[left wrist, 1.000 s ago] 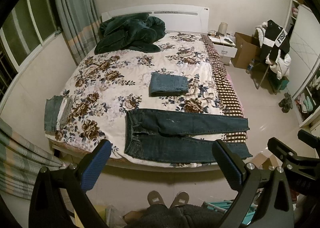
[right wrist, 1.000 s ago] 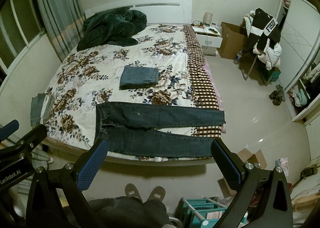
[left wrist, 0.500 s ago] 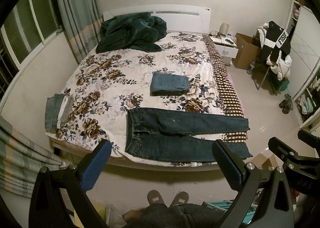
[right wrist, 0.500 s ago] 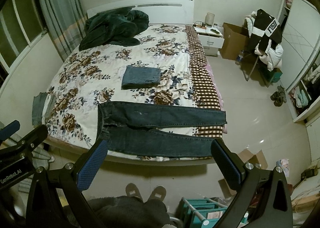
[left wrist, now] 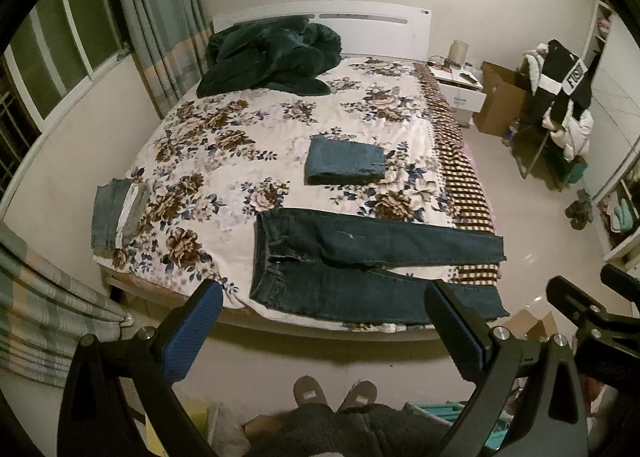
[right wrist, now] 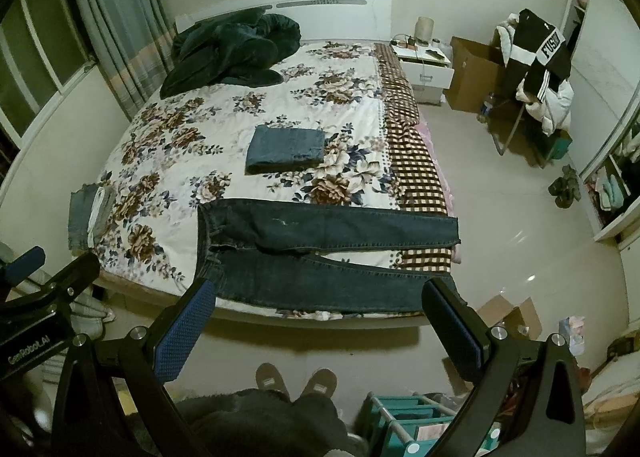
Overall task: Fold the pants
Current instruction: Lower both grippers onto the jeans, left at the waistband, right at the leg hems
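Note:
Dark blue jeans (left wrist: 360, 257) lie flat along the near edge of the floral bed (left wrist: 248, 137), waist to the left, legs running right and slightly apart; they also show in the right wrist view (right wrist: 320, 249). My left gripper (left wrist: 320, 321) is open and empty, held above the floor in front of the bed, short of the jeans. My right gripper (right wrist: 316, 317) is open and empty too, beside the left one at the same distance. A folded pair of jeans (left wrist: 344, 161) rests mid-bed.
A dark green blanket (left wrist: 272, 53) is heaped at the headboard. A small folded garment pile (left wrist: 116, 217) sits at the bed's left corner. A nightstand (right wrist: 426, 65), a cardboard box, a chair with clothes (right wrist: 536, 69) and shelves stand to the right. A teal rack (right wrist: 408, 421) is by my feet.
Both grippers have drifted slightly, so the bed and jeans sit a little higher and further right in view. Both stay open; the jeans have not moved.

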